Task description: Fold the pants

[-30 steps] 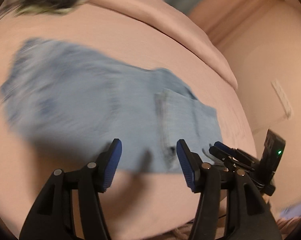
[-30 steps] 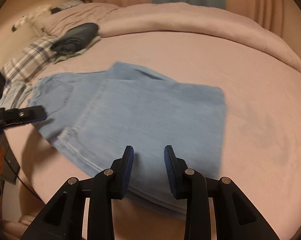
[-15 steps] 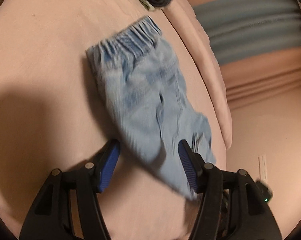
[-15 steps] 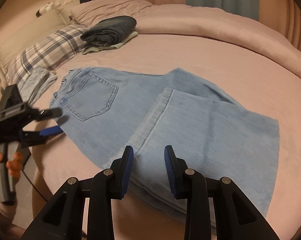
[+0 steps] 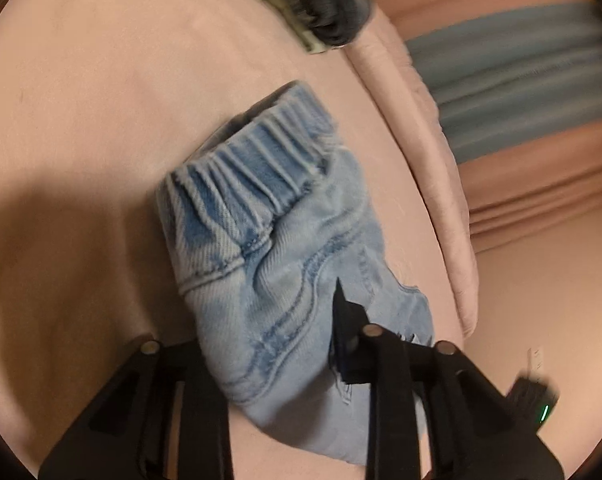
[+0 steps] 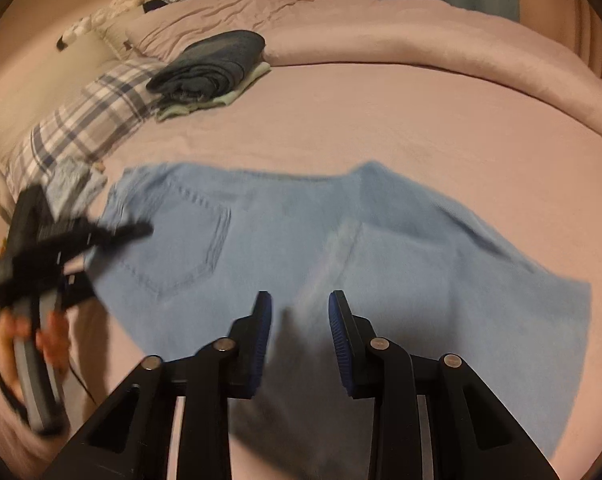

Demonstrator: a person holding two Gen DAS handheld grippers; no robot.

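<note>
— Since half a second ago, what is changing?
— While the left gripper (image 5: 277, 364) was hovering with open jaws, it is now closing in on the waistband corner of the pants (image 6: 341, 248), bunching the denim between its jaws.

— And the right gripper (image 6: 299, 334)?
— Its jaws are standing partly open over the near edge, touching nothing I can tell.

— How are the pants lying?
— They are lying on the bed (image 6: 381, 120), long axis running left to right, waistband (image 5: 253, 168) pointing left, legs folded over at the right.
</note>
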